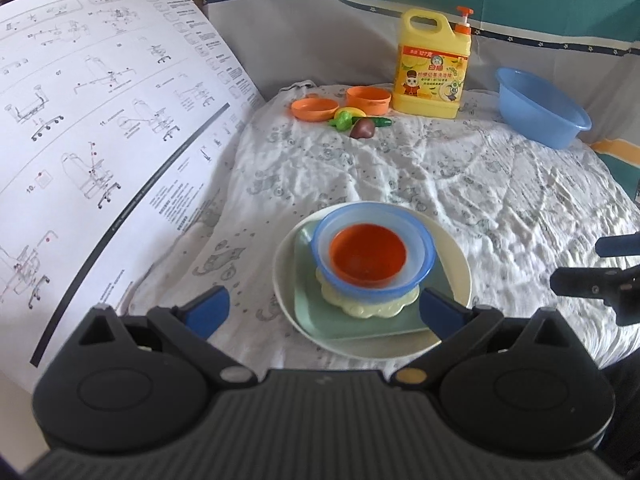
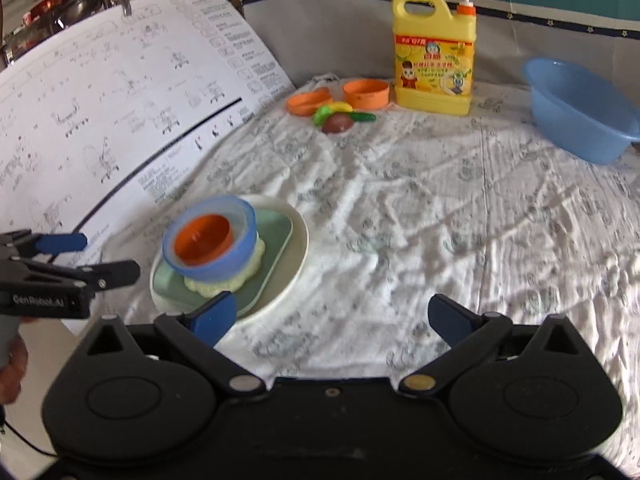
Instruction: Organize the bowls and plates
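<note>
Fingers [image 1: 208,312] of left gripper [image 1: 324,312] spread wide, empty, low before upright stack [image 1: 372,276]; right gripper [image 2: 332,320] likewise wide, empty, stack to its left.

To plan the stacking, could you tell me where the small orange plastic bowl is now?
The small orange plastic bowl sits nested inside the blue bowl atop the plate stack.

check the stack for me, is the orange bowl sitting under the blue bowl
No, the orange bowl sits nested inside the blue bowl, on top of the stack.
</note>
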Tool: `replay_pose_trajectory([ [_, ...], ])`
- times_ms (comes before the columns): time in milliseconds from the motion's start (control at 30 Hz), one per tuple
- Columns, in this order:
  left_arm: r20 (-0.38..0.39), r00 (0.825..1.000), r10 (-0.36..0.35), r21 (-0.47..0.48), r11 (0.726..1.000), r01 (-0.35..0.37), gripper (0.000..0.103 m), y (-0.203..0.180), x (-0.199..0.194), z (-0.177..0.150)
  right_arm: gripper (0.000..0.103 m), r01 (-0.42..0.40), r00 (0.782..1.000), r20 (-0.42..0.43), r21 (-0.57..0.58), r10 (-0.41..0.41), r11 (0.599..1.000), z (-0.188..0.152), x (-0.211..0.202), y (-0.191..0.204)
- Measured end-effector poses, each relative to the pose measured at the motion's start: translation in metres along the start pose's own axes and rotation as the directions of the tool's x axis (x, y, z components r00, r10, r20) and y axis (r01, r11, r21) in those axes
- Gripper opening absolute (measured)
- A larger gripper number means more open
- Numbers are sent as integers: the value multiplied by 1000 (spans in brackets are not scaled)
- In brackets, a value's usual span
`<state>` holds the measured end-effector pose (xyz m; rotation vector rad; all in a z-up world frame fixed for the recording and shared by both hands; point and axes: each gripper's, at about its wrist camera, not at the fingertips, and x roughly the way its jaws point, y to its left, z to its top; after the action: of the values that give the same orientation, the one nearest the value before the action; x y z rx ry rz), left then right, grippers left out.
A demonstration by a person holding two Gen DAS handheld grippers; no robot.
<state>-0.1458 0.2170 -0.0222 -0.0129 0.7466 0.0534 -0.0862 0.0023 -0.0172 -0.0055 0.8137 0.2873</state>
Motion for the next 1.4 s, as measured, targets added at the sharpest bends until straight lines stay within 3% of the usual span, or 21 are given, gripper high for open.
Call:
replay_pose_trajectory([
  [233,-28,1000,-3,25,1000,4,103,-4,10,-10,103,-2,998,-68,-36,-1,999,-15,5,11],
  [633,-64,998,-6,21,1000,7,103,-3,23,-17,103,9,995,-102,-66,-16,998,-15,15,17],
  [1400,-64,998,-15,39,999,17,103,-7,25,-16,103,15,994,-106,-100,-26,995,-16,17,14],
])
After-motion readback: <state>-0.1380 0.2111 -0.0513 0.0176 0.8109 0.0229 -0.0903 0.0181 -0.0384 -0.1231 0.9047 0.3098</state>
